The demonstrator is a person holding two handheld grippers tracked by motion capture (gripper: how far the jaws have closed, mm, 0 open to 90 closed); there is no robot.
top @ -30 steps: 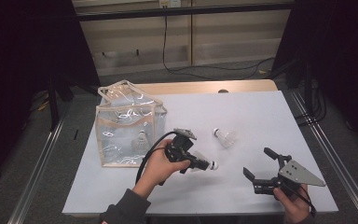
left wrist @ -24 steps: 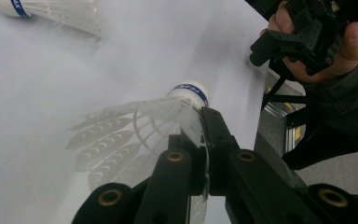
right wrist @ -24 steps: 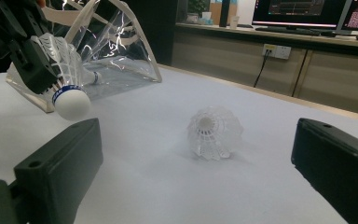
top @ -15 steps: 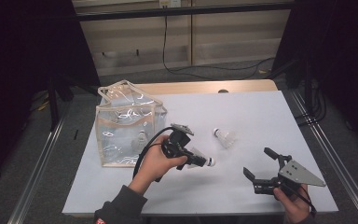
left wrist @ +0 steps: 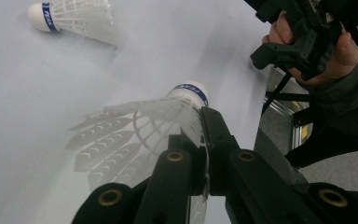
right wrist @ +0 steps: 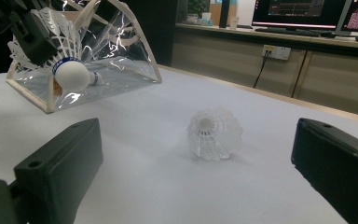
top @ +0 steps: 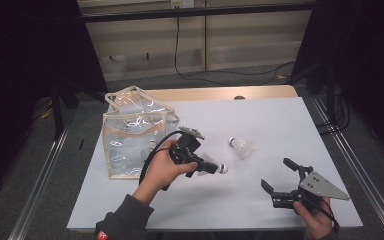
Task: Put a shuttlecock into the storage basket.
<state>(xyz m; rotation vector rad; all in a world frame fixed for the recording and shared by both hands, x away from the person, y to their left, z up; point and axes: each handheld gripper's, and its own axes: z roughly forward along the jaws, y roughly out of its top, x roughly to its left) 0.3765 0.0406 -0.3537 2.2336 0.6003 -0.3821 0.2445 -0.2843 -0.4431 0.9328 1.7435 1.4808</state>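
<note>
Clamping a white shuttlecock [top: 211, 165] by its feather skirt, the left gripper [top: 200, 165] hovers just above the middle of the white table [top: 260, 125], its jaws pinched nearly together on the feathers and the cork nose with its blue band pointing toward three o'clock. From the left gripper view the skirt [left wrist: 135, 135] fans out beside the two black jaws, cork at the far end. Close at nine o'clock from that hand stands a clear plastic bag [top: 135, 135] with beige trim, its mouth up and handles raised. A second shuttlecock [top: 241, 146] lies on the table at about two o'clock from the held one, apart from it. Down at five o'clock, near the table's front edge, the right gripper [top: 280, 179] waits with its jaws spread wide and nothing between them.
</note>
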